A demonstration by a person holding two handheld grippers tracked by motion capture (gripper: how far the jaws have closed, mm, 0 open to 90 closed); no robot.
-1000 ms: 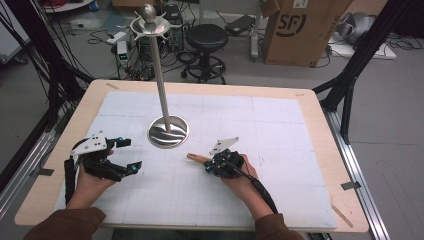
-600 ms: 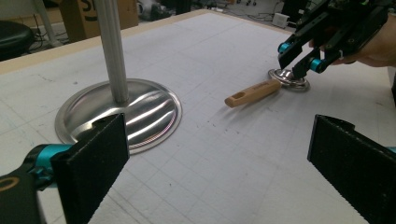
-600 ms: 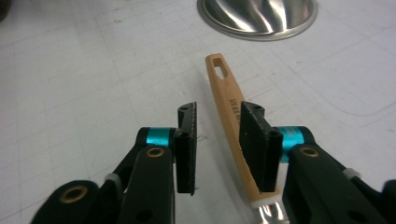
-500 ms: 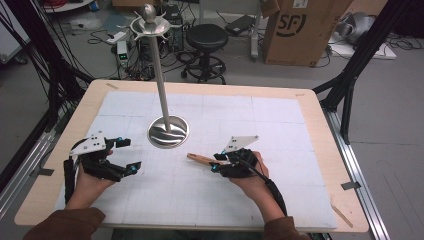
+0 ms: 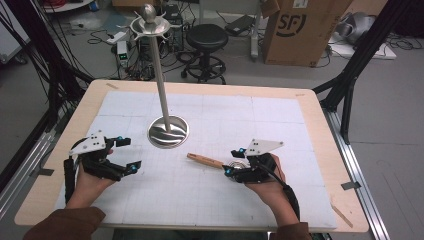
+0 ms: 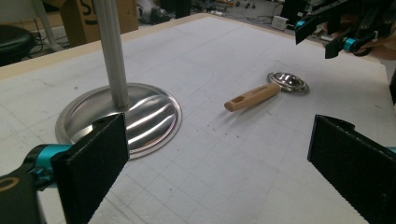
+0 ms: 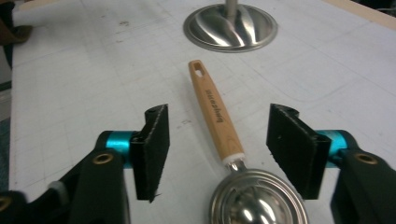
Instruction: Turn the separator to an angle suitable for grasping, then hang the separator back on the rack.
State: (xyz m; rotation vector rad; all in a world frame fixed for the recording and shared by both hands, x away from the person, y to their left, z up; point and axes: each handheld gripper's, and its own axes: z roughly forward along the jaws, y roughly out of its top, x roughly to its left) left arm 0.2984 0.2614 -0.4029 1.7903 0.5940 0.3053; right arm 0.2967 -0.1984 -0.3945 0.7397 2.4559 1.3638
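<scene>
I have the right gripper (image 7: 217, 154) released, its jaws just opening wide; the wooden-handled metal scoop (image 7: 219, 121) lies flat on the white grid mat (image 5: 280, 125) between them, untouched, handle pointing at the steel stand (image 5: 168, 131). My left gripper (image 5: 126, 153) hovers open and empty, well apart

Black grippers — teal joints, grey top plates (three-cornered) — brown sleeves (image 5: 67, 222).

We see right claw (image 5: 231, 161) jaws just opened, spoon (image 5: 206, 160) lying free on bench (image 5: 310, 107) between them. We see left claw (image 5: 128, 153) open, well apart, near stand (image 5: 168, 131).
</scene>
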